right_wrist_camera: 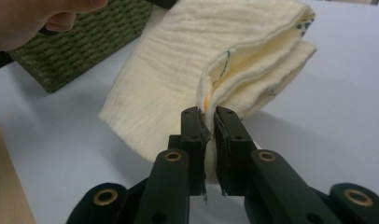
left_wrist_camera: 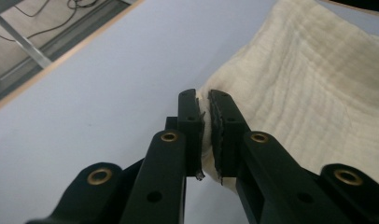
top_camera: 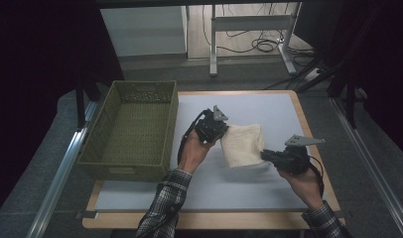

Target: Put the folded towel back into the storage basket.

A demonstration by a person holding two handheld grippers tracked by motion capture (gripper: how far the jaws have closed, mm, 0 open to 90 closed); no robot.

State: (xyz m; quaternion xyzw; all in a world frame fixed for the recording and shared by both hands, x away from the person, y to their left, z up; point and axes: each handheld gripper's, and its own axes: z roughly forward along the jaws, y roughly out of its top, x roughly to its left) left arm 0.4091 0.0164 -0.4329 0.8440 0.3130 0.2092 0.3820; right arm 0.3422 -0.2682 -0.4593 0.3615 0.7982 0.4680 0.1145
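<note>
A folded cream cloth (top_camera: 243, 145) lies on the white table mat (top_camera: 249, 188), held at two sides. My left gripper (top_camera: 223, 130) is shut on the cloth's left corner; in the left gripper view its jaws (left_wrist_camera: 206, 109) pinch the cloth (left_wrist_camera: 318, 84) at its edge. My right gripper (top_camera: 266, 155) is shut on the cloth's lower right edge; in the right gripper view the jaws (right_wrist_camera: 207, 122) clamp the layered fold of the cloth (right_wrist_camera: 178, 70), which shows small coloured marks inside.
An olive woven basket (top_camera: 131, 130) stands at the left of the mat, with nothing in it; its wall (right_wrist_camera: 80, 42) shows in the right gripper view. The table's wooden edge (top_camera: 308, 129) runs along the right. Table legs and cables lie beyond on the floor.
</note>
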